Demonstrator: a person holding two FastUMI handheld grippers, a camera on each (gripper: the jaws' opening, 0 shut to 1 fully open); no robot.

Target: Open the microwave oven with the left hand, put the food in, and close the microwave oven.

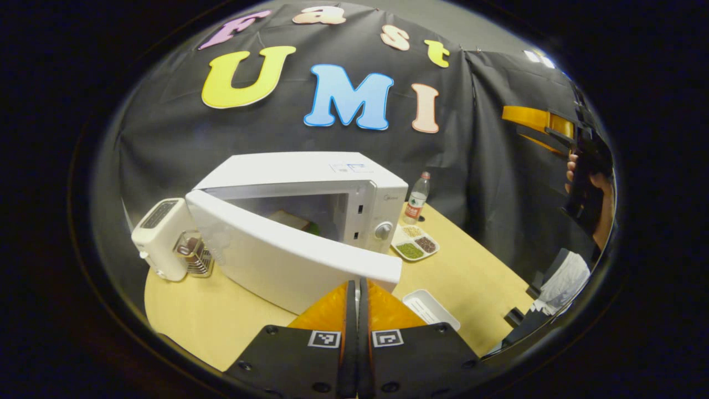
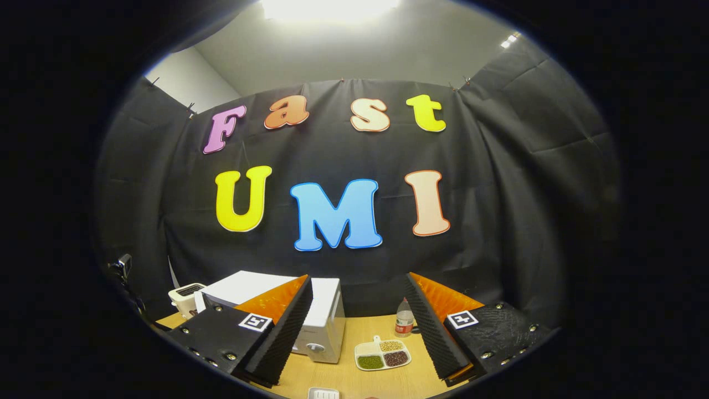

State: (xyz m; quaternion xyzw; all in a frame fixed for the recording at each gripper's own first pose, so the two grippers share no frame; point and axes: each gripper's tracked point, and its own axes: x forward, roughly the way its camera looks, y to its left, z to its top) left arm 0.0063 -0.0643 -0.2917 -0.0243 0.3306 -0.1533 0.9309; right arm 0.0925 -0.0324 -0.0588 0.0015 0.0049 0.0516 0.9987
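White box-shaped microwave oven (image 1: 310,194) at back-left of pale wooden desk (image 1: 476,277); white door (image 1: 288,255) swung partly open. Food inside: tan slab with a green bit (image 1: 296,221) on cavity floor, exact kind unclear. Left gripper (image 1: 357,293) just at door's free edge, jaws together, clamped on nothing. Right gripper (image 2: 360,310) raised well back, jaws wide apart, empty. Judged: opening and loading done; door closing left.
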